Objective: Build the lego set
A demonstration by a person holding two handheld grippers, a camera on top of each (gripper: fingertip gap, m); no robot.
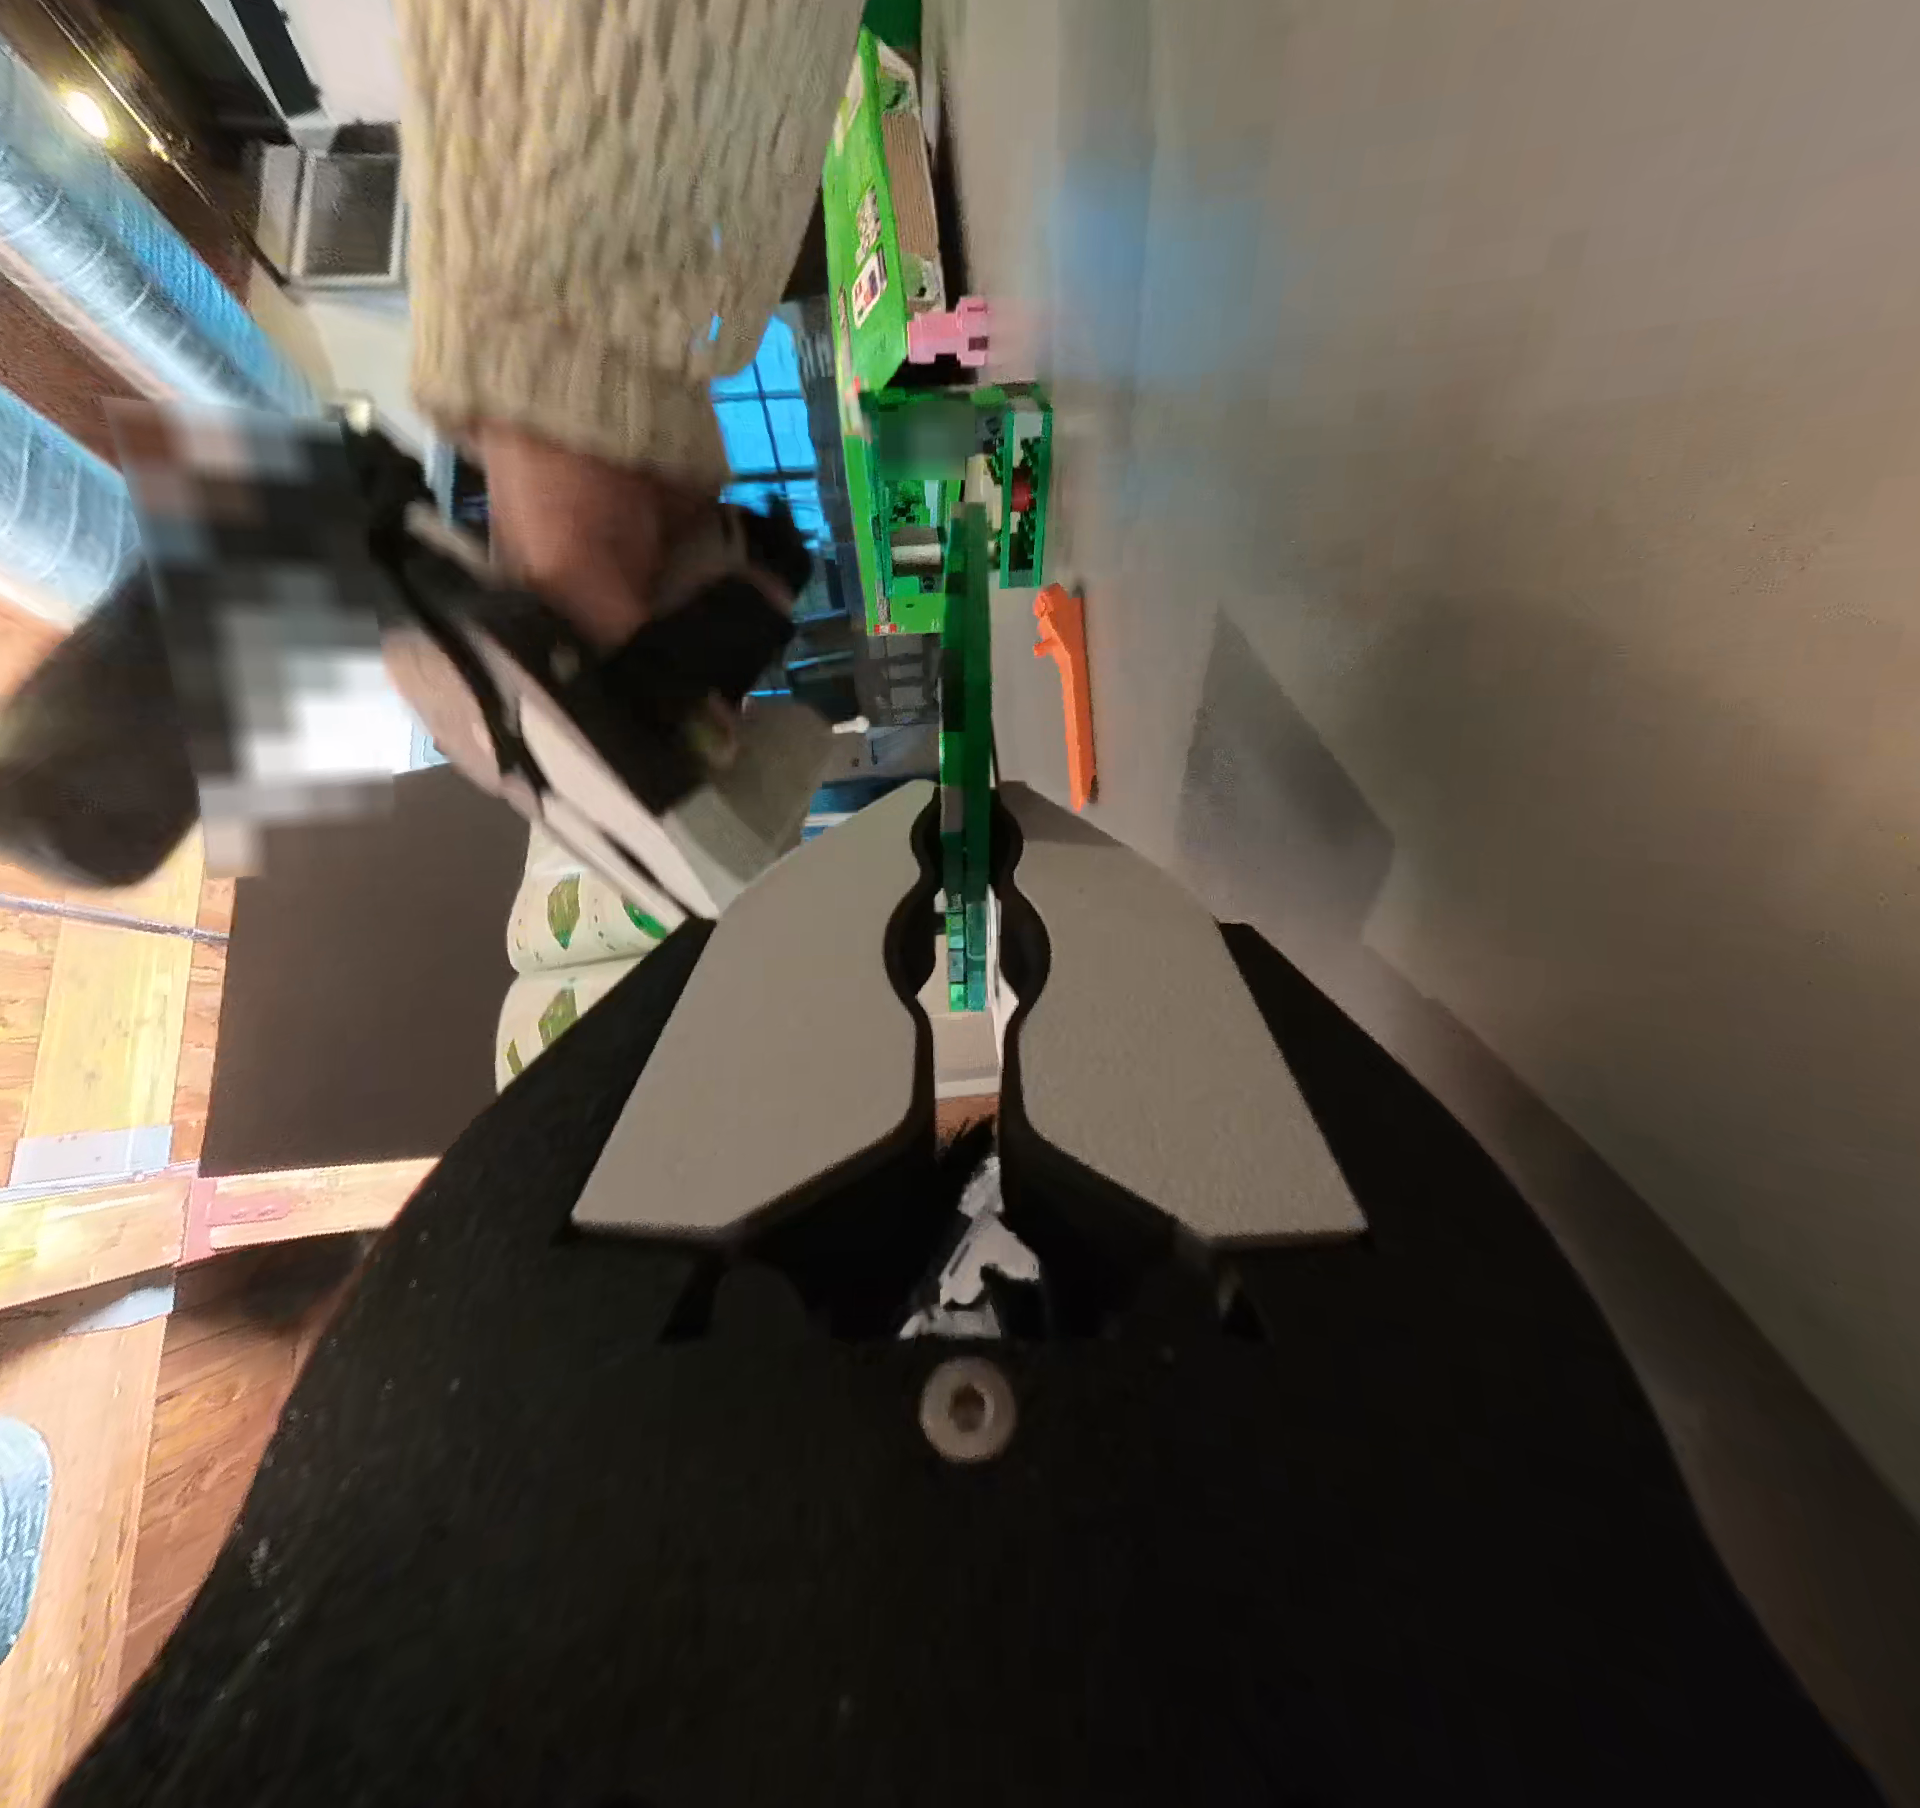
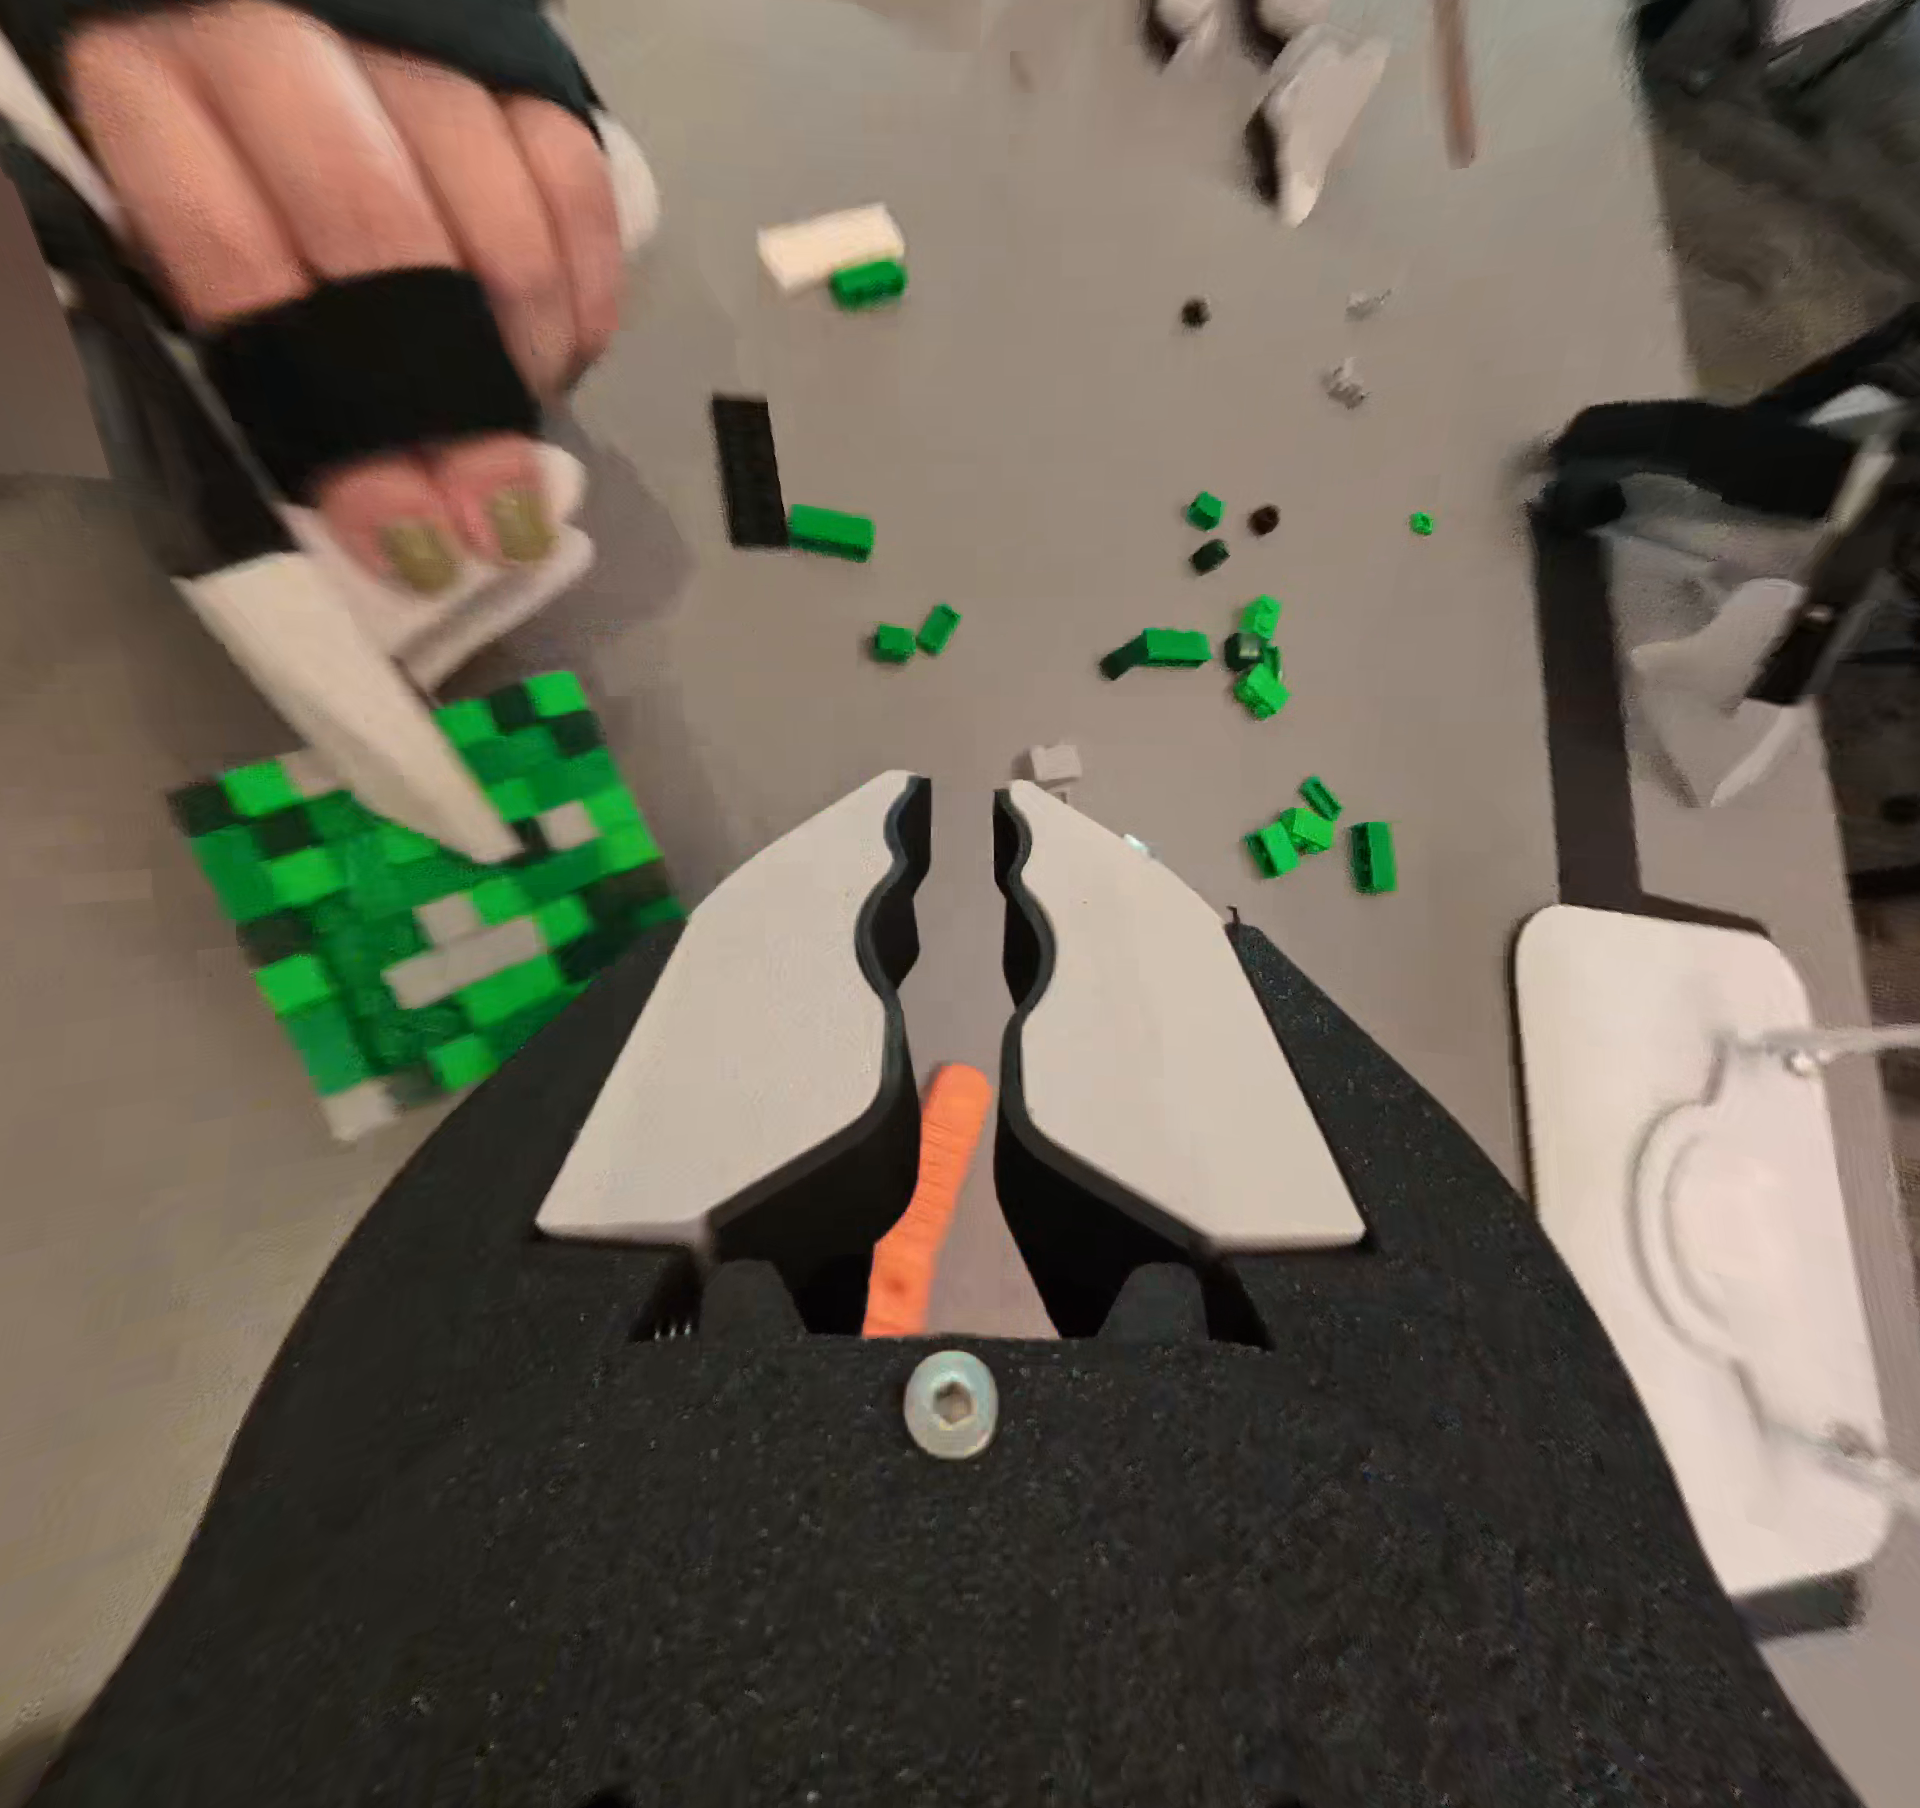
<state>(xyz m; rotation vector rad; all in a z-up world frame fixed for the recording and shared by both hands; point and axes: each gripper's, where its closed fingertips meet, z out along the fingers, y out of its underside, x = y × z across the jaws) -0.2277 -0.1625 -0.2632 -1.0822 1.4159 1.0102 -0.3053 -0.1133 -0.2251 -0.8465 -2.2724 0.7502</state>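
Observation:
My left gripper [image 1: 966,813] is shut on a flat green Lego panel [image 1: 966,678], seen edge-on between its pads. In the right wrist view the panel [image 2: 416,927] shows as a square mosaic of light green, dark green and grey tiles, low over the grey table at the left, with the left gripper's white finger [image 2: 416,761] on its top edge. My right gripper [image 2: 961,792] is empty, its jaws a narrow gap apart, above the table. An orange brick separator [image 2: 935,1187] lies under it and also shows in the left wrist view [image 1: 1070,688].
Loose pieces lie ahead of the right gripper: a black plate [image 2: 750,470], a white plate [image 2: 826,241], several small green bricks [image 2: 1262,657], a grey piece [image 2: 1055,766]. A white tray [image 2: 1683,1239] sits at right. A green box [image 1: 883,252] and pink figure [image 1: 951,330] stand farther off.

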